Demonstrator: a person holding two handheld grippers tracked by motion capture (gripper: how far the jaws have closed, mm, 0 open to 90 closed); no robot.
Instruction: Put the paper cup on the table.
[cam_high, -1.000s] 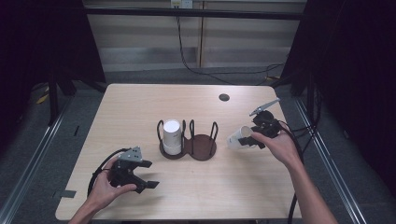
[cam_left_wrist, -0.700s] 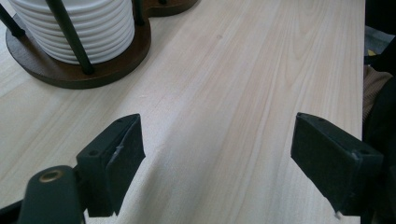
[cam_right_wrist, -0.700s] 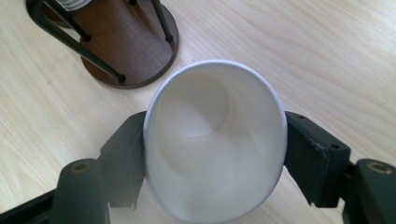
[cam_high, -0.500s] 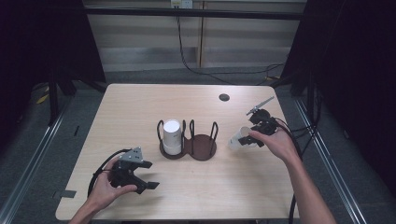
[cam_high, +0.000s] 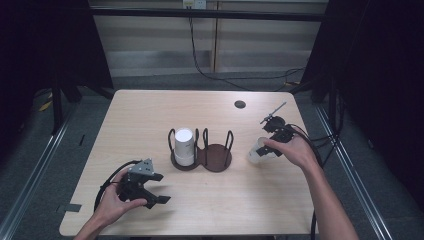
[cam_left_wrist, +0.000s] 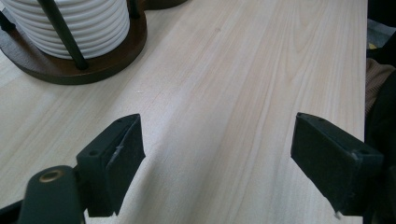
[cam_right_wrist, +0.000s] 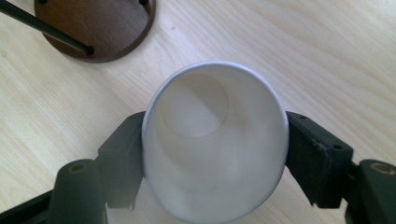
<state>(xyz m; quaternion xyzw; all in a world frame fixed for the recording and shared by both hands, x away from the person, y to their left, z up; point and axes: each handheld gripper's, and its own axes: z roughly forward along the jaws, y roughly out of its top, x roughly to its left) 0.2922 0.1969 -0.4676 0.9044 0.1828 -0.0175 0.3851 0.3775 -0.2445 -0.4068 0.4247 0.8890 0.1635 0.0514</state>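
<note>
On the desk (cam_high: 150, 110), right of the dark two-ring holder (cam_high: 216, 159): white cup (cam_high: 258, 150) between the right tongs (cam_high: 261, 150), rim squeezed slightly oval, both pads (cam_right_wrist: 122, 154) against its sides, jaws just eased wider yet touching. Mouth of cup turned toward the right gripper view's camera, holder's empty ring beyond it. Near the front left edge: left tongs (cam_high: 156, 191) spread wide, nothing between, bare wood under them. Second ribbed white cup (cam_high: 183, 146) upright in the holder's left ring.
</note>
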